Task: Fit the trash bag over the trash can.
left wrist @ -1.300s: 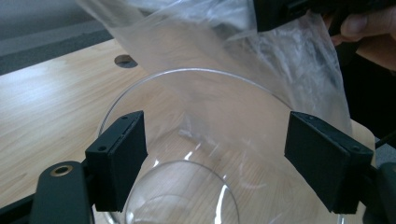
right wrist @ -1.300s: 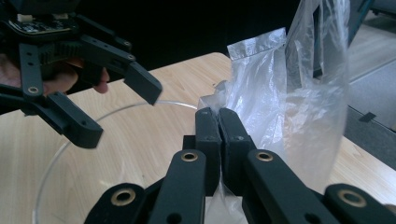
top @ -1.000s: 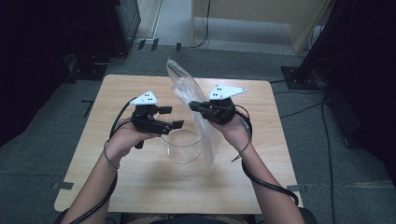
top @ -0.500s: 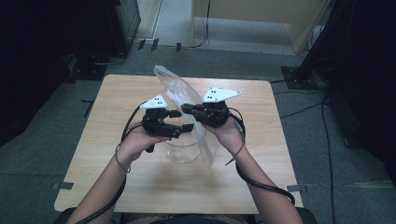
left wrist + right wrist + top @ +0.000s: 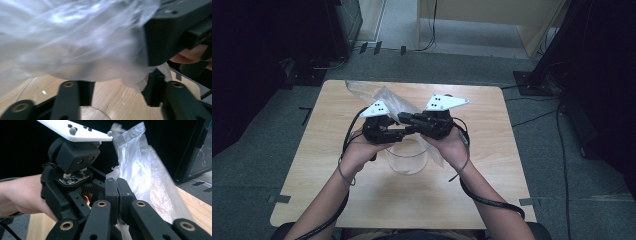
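We see a wooden table (image 5: 362,200) with a clear bowl (image 5: 407,161) near its middle. Above the bowl we hold a clear plastic bag (image 5: 384,97), its loose end trailing toward the far left corner. Our right gripper (image 5: 404,118) is pressed together, pinching the bag's edge. Our left gripper (image 5: 408,131) has just been closing, bag film between its half-spread jaws. We judge it should catch the opposite edge squarely, close beside the right.

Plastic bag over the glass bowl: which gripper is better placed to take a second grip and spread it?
Left gripper: jaws just closing around the plastic bag; right gripper is already clamped on it.
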The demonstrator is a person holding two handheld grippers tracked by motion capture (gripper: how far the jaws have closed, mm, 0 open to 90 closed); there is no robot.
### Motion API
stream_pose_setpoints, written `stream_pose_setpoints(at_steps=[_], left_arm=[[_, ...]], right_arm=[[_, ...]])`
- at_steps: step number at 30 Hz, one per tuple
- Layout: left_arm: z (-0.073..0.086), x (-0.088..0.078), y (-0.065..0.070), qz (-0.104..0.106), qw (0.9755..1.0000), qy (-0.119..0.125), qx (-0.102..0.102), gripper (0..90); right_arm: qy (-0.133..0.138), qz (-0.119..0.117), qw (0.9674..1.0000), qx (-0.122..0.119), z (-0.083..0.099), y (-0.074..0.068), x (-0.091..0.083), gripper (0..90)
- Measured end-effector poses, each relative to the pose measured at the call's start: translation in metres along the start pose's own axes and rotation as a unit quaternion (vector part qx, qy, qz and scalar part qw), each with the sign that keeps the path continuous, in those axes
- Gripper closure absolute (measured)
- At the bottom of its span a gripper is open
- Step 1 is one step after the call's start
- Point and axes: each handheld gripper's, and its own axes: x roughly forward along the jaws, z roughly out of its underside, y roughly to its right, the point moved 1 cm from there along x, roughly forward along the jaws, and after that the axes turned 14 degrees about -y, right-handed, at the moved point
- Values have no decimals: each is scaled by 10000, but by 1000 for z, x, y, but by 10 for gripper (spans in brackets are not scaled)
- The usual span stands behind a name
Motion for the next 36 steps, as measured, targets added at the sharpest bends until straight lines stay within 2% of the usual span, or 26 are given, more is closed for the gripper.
stream_pose_setpoints(at_steps=[3, 6, 8, 11, 18, 22, 25, 32, 34, 36], left_arm=[[1, -2, -1, -112, 9999, 17, 59, 653], [0, -4, -1, -130, 9999, 2, 30, 811], [0, -5, 0, -196, 9997, -128, 99, 845], [1, -11, -2, -197, 9992, -242, 236, 848], [0, -18, -4, -211, 9987, -341, 326, 888], [1, -19, -5, -156, 9988, -372, 288, 888], [2, -18, -5, -172, 9986, -392, 313, 887], [4, -26, -13, -175, 9991, -330, 194, 885], [3, -31, -15, -99, 9993, -280, 216, 883], [2, -36, -16, -19, 9993, -220, 288, 883]], right_arm=[[39, -72, 9999, 82, 0, 1, -1, 893], [34, -116, 9998, 128, 1, 2, 1, 892], [-9, -158, 9998, 112, 2, 4, 2, 868], [-32, -238, 9997, 85, 2, 8, 0, 767], [91, -335, 9994, 72, 3, 19, -6, 528], [265, -267, 9993, 34, 2, 22, -10, 396], [411, -228, 9988, 124, 0, 25, -14, 358], [332, -97, 9994, 65, 4, 35, -19, 329], [284, -191, 9994, 78, 7, 41, -20, 308], [49, -351, 9994, -16, 10, 45, -18, 282]])
